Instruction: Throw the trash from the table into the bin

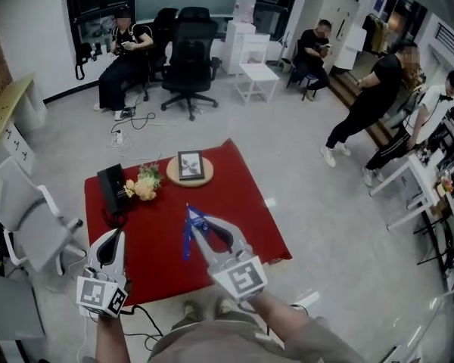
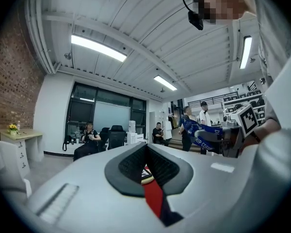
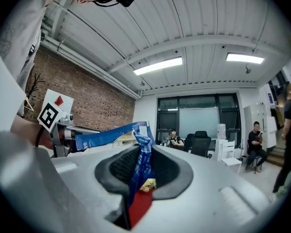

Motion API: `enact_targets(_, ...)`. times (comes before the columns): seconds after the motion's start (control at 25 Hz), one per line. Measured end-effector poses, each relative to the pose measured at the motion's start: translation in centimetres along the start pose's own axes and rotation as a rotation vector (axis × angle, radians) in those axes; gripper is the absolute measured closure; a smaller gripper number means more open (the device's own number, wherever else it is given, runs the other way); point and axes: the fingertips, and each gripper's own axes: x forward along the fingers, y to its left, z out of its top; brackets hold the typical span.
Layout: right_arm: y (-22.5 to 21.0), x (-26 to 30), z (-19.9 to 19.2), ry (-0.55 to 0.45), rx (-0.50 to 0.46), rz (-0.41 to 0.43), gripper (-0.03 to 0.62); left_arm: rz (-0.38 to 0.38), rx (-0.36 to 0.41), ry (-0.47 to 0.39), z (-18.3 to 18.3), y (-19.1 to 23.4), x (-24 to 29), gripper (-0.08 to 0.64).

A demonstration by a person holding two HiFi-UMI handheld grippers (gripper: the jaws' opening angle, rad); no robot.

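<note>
Over the tabletop's near edge, the R gripper is clamped on the blue wrapper, which seems lifted off the red tabletop w/ one end dangling. The L gripper is closed w/ nothing in it, by the near-left corner. Pickup looks done; carry and drop are left, and no bin shows in any view. The flowers, black box and round board toward the far edge look like decor, prob. not trash.

A grey floor spreads around black office chairs and a white side table by the far wall. Dark windows sit near a brick wall under a white ribbed ceiling with lit strip lights.
</note>
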Motion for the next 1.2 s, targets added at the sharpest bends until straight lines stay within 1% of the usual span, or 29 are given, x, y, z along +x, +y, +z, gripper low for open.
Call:
enact_targets(0.2,0.5,-0.3,-0.2,0.032,0.003,-0.032,0.518,-0.028,-0.015,0.018,-0.3,0.1,-0.3,0.552)
enact_targets(0.32,1.1,-0.8,-0.7,0.045,0.010,-0.058,0.518,-0.056,-0.014,0.027,-1.2,0.1,-0.6,0.552)
enact_targets(0.4,0.9,-1.4,-0.9,0.047,0.015,-0.092,0.518,-0.080,-0.018,0.029,-1.8,-0.2,-0.4,0.552)
enact_targets(0.48,-0.2,-2.2,-1.0,0.059,0.004,-0.133,0.518,-0.111,-0.022,0.019,-1.8,-0.8,0.5,0.552)
enact_targets(0.56,-1.4,-3.4,-1.4,0.083,-0.015,-0.178,0.518,-0.150,-0.024,0.013,-1.8,-1.9,1.6,0.552)
enact_targets(0.68,-2.4,-5.5,-2.5,0.103,-0.012,-0.229,0.518,-0.209,-0.021,0.024,-2.4,-4.1,2.7,0.552)
enact_targets(0.76,-3.5,-7.3,-2.8,0.118,-0.004,-0.281,0.518,-0.255,-0.021,0.021,-2.3,-6.1,3.9,0.552)
enact_targets(0.84,-4.9,-9.5,-2.9,0.133,-0.002,-0.345,0.518,-0.318,-0.019,0.011,-2.1,-8.6,5.2,0.552)
enact_targets(1.0,-7.5,-14.8,-3.6,0.118,-0.009,-0.451,0.518,-0.439,-0.006,0.013,-2.4,-14.4,7.2,0.552)
enact_targets(1.12,-9.4,-20.1,-3.7,0.115,-0.009,-0.542,0.518,-0.531,0.000,0.015,-2.5,-19.7,8.4,0.552)
enact_targets(1.2,-10.6,-24.5,-3.7,0.117,-0.008,-0.618,0.518,-0.608,-0.001,0.015,-2.5,-24.3,8.8,0.552)
